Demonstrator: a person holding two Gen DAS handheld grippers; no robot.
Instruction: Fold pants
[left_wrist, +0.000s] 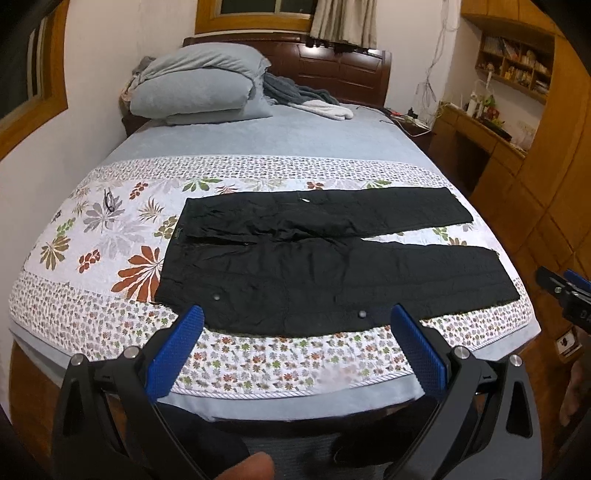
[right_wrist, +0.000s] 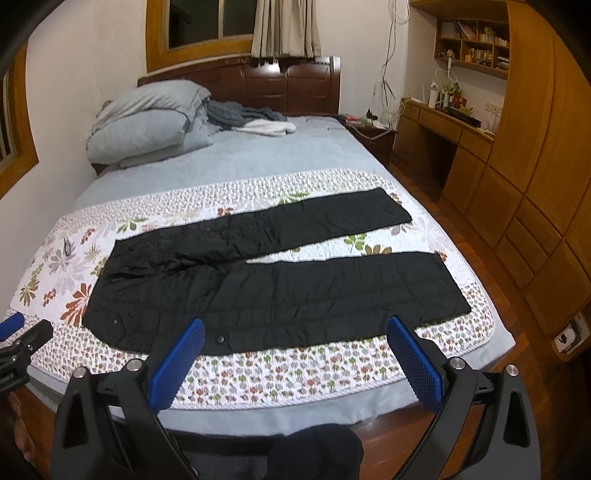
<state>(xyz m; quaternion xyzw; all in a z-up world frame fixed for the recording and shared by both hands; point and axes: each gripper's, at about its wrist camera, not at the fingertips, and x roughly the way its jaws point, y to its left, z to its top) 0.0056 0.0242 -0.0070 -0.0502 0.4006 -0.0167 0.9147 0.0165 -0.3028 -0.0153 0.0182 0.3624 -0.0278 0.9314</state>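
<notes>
Black pants (left_wrist: 314, 258) lie flat on the floral quilt (left_wrist: 110, 236), waistband to the left, both legs spread to the right with a gap between them. They also show in the right wrist view (right_wrist: 266, 280). My left gripper (left_wrist: 295, 325) is open and empty, held above the bed's near edge just in front of the pants' near hem. My right gripper (right_wrist: 295, 332) is open and empty, likewise near the front edge, further right. The right gripper shows at the far right of the left wrist view (left_wrist: 565, 291).
The bed (left_wrist: 280, 136) has a grey sheet, stacked pillows (left_wrist: 199, 88) and crumpled clothes (left_wrist: 306, 99) at the headboard. A wooden desk and wardrobe (right_wrist: 517, 184) stand to the right, across a strip of wood floor. A wall runs along the left.
</notes>
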